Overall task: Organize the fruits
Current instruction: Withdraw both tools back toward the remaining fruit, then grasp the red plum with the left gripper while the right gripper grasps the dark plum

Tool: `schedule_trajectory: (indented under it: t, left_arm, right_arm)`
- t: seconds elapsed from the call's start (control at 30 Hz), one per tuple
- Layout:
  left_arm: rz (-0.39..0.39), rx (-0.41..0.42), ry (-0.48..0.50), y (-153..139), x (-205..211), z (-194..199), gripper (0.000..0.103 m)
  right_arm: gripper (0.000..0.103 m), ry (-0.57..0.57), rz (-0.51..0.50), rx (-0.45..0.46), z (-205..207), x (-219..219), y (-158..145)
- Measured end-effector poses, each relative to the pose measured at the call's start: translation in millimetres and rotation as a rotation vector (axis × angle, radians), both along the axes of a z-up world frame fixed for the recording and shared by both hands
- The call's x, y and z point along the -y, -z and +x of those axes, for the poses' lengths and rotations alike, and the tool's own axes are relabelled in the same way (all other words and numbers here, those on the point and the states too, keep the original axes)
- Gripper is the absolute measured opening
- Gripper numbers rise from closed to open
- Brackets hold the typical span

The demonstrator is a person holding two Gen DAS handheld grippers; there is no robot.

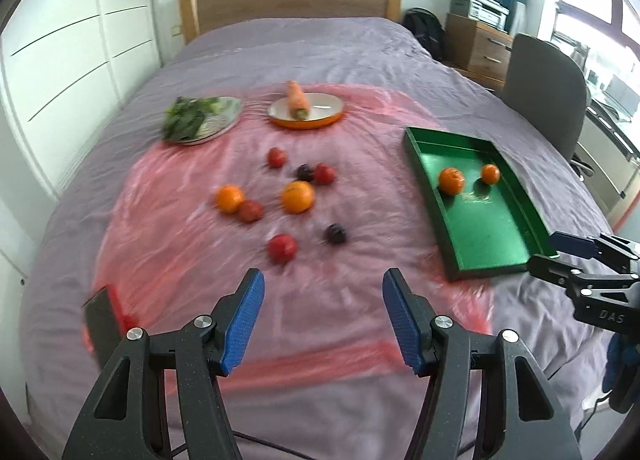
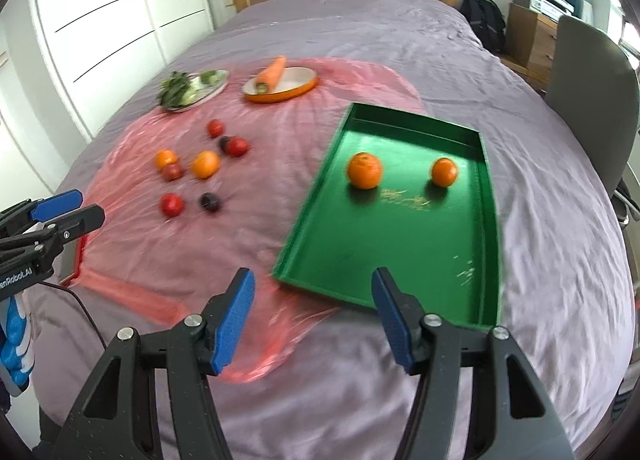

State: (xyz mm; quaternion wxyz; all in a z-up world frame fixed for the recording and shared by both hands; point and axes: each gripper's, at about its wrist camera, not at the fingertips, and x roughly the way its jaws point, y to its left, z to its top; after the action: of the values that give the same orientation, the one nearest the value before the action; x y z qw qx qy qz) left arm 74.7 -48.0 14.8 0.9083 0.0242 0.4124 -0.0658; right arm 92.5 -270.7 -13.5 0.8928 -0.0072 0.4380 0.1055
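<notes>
A green tray (image 1: 488,232) (image 2: 380,244) lies on the right of the bed with two oranges (image 1: 452,180) (image 2: 364,170) in its far half. Loose on a pink plastic sheet (image 1: 180,252) are two more oranges (image 1: 297,196), several red fruits (image 1: 282,248) and two dark plums (image 1: 336,233). My left gripper (image 1: 323,280) hovers open and empty, short of the loose fruit. My right gripper (image 2: 314,279) hangs open and empty above the tray's near left corner. Each gripper shows at the edge of the other's view (image 1: 554,254) (image 2: 91,204).
Beyond the fruit sit a plate of leafy greens (image 1: 200,117) and an orange-rimmed dish (image 1: 320,121) holding a carrot (image 1: 298,99). A dark flat object with a red edge (image 1: 106,316) lies at the sheet's near left. A grey chair (image 1: 544,99) stands right of the bed.
</notes>
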Motion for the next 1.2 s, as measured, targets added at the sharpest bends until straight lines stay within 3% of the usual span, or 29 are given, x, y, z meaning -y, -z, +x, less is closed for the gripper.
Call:
schedule_trajectory:
  t: [0.47,0.73,0.87,1.2]
  left_arm:
    - [0.006,-0.015,-0.16,16.4,-87.4,-37.3,0.056]
    - [-0.004,-0.044,-0.148,35.2,-99.3,-25.8,0.056]
    - [-0.02,-0.062,-0.115,45.0,-94.9,-10.0,0.056]
    - [-0.054,-0.111,-0.03,73.7,-70.1,44.9,0.056]
  right_arm:
    - [0.092,-0.146,0.03,0.015,-30.3,-78.7,-0.5]
    - [0.092,-0.18,0.015,-0.006,-15.3,-106.8,10.8]
    - [0.068,-0.2,0.018,-0.02,2.2,-116.8,19.8]
    - [0.06,-0.221,0.032,-0.075,66.7,-135.2,54.5]
